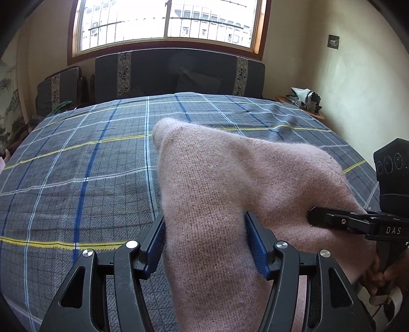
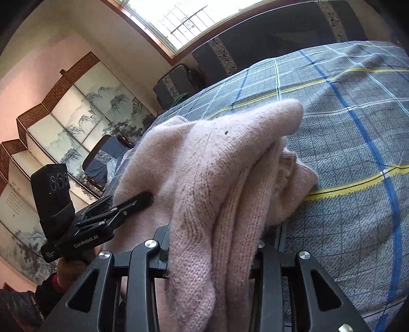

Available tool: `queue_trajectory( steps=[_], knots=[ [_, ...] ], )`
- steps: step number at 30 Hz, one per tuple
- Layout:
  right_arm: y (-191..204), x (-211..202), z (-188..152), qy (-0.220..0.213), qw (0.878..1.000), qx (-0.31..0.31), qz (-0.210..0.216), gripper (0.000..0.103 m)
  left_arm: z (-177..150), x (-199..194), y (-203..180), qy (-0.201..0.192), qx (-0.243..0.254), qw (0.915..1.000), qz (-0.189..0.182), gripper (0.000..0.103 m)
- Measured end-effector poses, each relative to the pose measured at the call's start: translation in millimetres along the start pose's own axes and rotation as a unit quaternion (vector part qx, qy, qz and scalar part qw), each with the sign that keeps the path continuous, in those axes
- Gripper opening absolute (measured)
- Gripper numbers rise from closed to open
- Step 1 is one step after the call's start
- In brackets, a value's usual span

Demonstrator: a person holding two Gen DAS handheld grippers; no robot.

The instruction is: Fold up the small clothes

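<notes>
Plaid bedspread (image 1: 76, 178) — window (image 1: 166, 20), painted screen (image 2: 76, 115)

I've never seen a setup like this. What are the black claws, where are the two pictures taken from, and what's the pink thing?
There is no robot: a person holds a two-finger gripper in each hand, each with its own camera looking along the fingers. One picture is from the left gripper, the other from the right gripper; each also shows the other from the side. On the bed's plaid cover lies a pink knit garment. Both grippers have its cloth between their fingers; the right looks clamped, the left's grip is unclear.
</notes>
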State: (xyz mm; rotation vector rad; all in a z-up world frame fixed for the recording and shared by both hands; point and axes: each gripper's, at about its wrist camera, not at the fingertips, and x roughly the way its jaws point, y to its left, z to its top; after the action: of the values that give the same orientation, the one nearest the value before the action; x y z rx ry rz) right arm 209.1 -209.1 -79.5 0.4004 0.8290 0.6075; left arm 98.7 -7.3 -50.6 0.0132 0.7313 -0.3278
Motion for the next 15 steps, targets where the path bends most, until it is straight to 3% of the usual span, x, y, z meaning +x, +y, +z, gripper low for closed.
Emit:
queue_trajectory(
  steps=[3,5,7,10,15],
  knots=[
    [10.8,-4.8,-4.3,-0.015,0.999,-0.021,-0.026,0.037,-3.5,-6.9,-8.8,-0.027,0.03,0.9982,0.044,0.072],
    [20.6,-11.6,-9.0,-0.032,0.998,-0.035,-0.052,0.039,-6.5,-13.2,-16.7,-0.049,0.053,0.9933,0.09,0.084],
    [31.5,-19.8,-14.1,-0.052,0.994,-0.052,-0.077,0.04,-7.8,-19.7,-21.7,-0.07,0.065,0.9884,0.118,0.087],
    [45.9,-33.3,-20.9,-0.08,0.989,-0.078,-0.1,0.042,-5.7,-30.8,-24.4,-0.092,0.068,0.9865,0.117,0.088],
    [57.5,-53.0,-26.7,-0.108,0.984,-0.091,-0.11,0.042,1.4,-56.0,-26.7,-0.139,0.059,0.9778,0.145,0.096]
  ],
)
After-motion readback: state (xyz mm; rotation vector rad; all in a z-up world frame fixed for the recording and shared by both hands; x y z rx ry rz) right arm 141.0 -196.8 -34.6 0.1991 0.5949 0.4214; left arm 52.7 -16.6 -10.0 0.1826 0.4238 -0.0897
